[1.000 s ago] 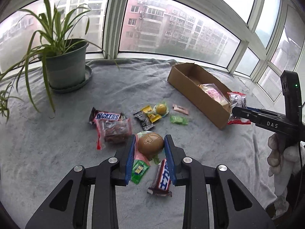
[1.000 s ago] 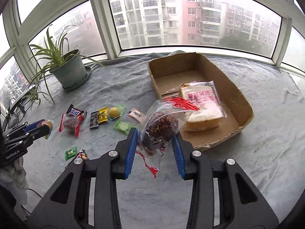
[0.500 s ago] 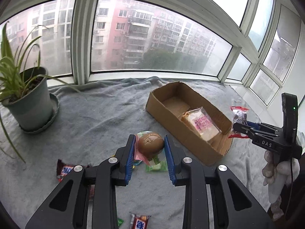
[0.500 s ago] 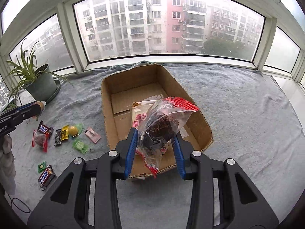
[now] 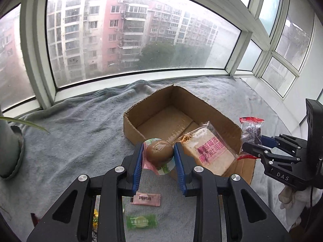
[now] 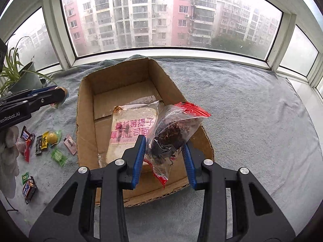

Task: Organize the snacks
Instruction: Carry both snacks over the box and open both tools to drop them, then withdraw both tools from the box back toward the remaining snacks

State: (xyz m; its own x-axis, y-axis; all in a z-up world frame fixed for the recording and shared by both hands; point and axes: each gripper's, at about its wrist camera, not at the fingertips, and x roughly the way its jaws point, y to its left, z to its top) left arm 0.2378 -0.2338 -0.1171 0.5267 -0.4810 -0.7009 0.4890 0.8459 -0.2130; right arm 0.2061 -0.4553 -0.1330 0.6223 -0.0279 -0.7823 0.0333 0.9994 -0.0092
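Observation:
My left gripper [image 5: 158, 155] is shut on a brown egg-shaped snack [image 5: 159, 152] in a clear wrapper, held at the near left wall of the open cardboard box [image 5: 173, 94]. Over the box's near end, my right gripper [image 6: 164, 147] is shut on a clear bag of dark dried fruit [image 6: 173, 131] with a red seal. A wrapped bread loaf [image 6: 131, 129] with pink lettering lies inside the box. In the left wrist view the right gripper [image 5: 250, 148] shows at the right with its bag [image 5: 251, 130]; in the right wrist view the left gripper [image 6: 58, 94] shows at the left.
Loose snacks lie on the grey cloth left of the box: Snickers bars [image 6: 26, 135], a yellow candy [image 6: 52, 138], a green candy [image 6: 58, 156] and a pink sachet [image 6: 70, 144]. A potted plant [image 6: 22, 78] stands far left. Windows close the back.
Both grippers have travelled with their snacks toward the box; the left went from over the loose snacks to the box's left wall, the right from beside the box to over its near end.

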